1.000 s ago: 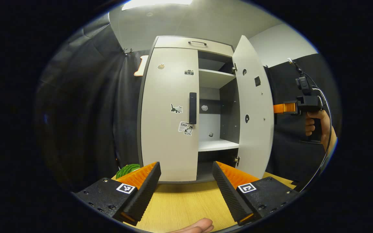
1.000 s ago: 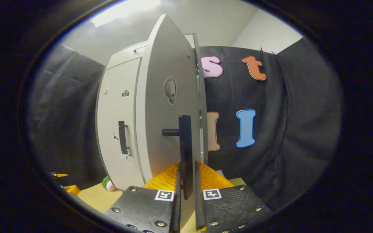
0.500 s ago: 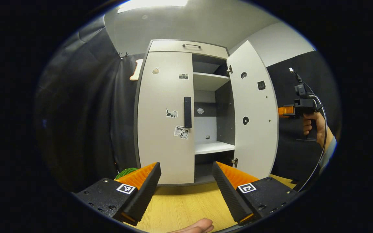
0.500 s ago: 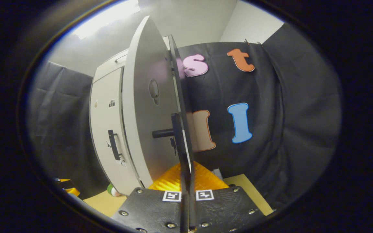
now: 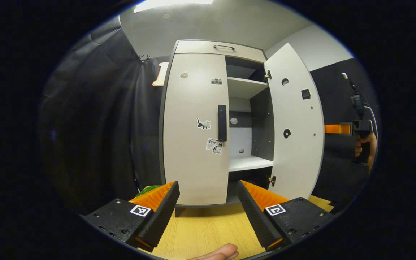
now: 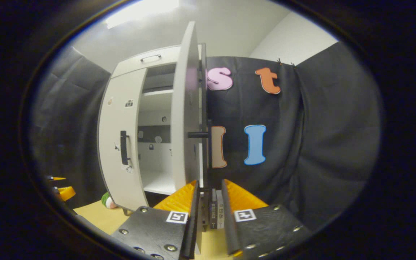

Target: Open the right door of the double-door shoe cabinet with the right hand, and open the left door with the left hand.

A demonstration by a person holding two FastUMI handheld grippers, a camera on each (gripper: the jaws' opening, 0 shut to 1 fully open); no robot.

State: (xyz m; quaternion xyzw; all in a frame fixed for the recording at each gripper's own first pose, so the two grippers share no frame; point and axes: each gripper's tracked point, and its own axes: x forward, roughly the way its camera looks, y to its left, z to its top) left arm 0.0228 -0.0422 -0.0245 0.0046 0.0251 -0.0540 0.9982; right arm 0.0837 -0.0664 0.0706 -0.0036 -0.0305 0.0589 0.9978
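The double-door shoe cabinet [image 5: 200, 122] stands upright on the wooden bench [image 5: 208, 231], with its right door [image 5: 296, 126] swung wide and its left door [image 5: 193, 126] shut flat against the frame. In the right gripper view, the right gripper [image 6: 208, 216] sits at the outer edge of the right door [image 6: 186, 119], its jaws a little apart on either side of the lower end of that door's dark handle [image 6: 208, 159]; the handle stands in the gap, but whether either jaw touches it cannot be told. That half of the task looks done, judging by how far the door stands out. The left gripper [image 5: 208, 206] hovers low over the bench with its jaws wide apart and nothing between them. The left door's handle [image 5: 222, 122] is a dark bar whose long axis runs vertically, set near the door's inner edge; it lies ahead of the left jaws, higher up and slightly to their right, well apart from them. The left gripper is the nearer one to it, so the coming move would likely call for raising and advancing those jaws until the vertical bar lies between them.
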